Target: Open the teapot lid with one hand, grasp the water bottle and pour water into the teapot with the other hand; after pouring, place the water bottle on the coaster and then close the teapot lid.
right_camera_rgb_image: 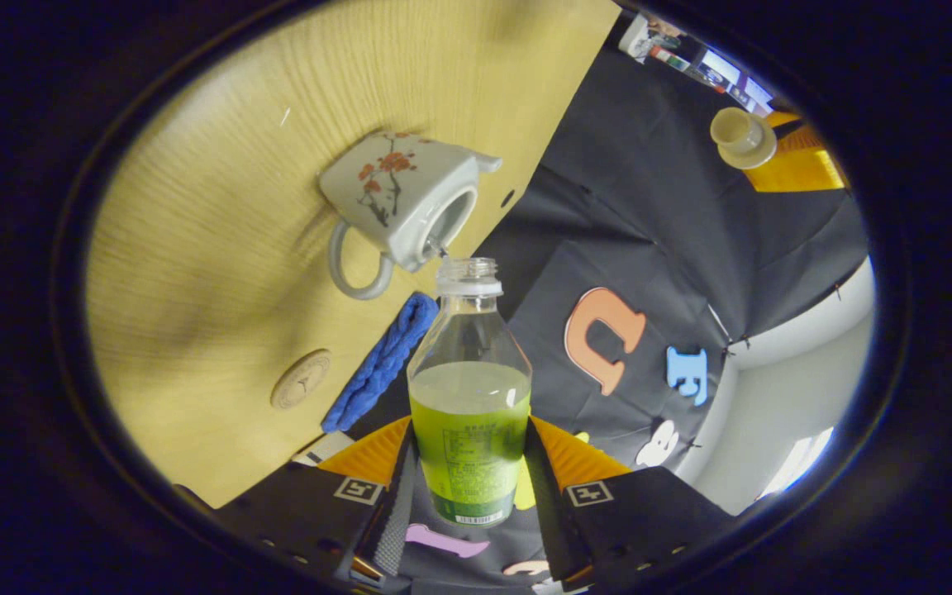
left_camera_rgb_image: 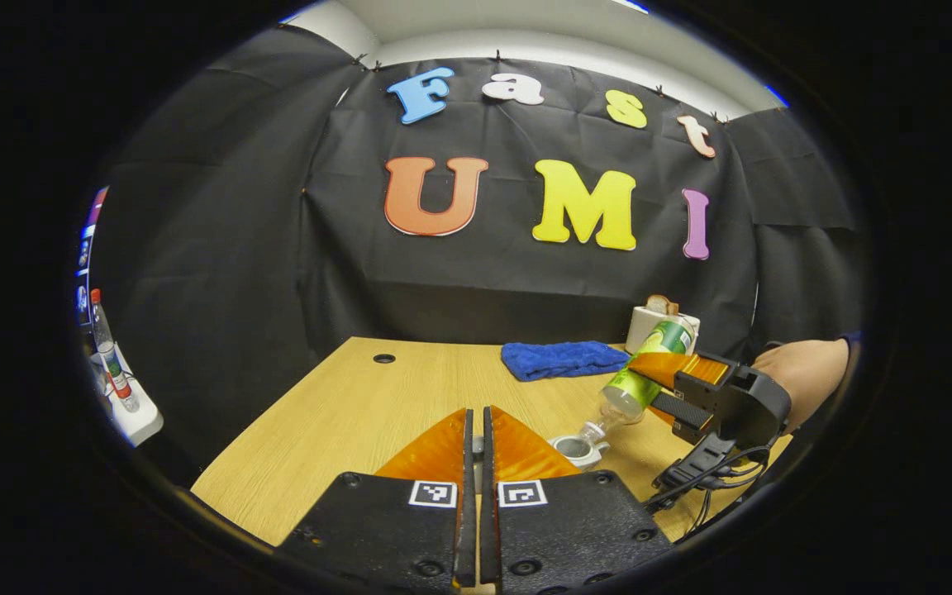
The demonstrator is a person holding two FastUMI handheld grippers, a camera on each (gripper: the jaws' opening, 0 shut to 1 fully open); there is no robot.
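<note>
While tipped neck-down over the open teapot (right_camera_rgb_image: 403,204) on the wooden table (right_camera_rgb_image: 220,165), water bottle (right_camera_rgb_image: 469,395) clamped between both right gripper (right_camera_rgb_image: 468,463) fingers. Round coaster (right_camera_rgb_image: 301,378) lying near the blue cloth (right_camera_rgb_image: 383,360). Lid (right_camera_rgb_image: 742,136) pinched far right by the closed left gripper (left_camera_rgb_image: 478,438).

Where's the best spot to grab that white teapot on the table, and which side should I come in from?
Grip the loop handle of the teapot: it stands clear of the body, opposite the spout, and looks thin enough to pinch. Come from the handle side, where the coaster lies. That is likely safest, since the water bottle is tipped over the open mouth.
</note>
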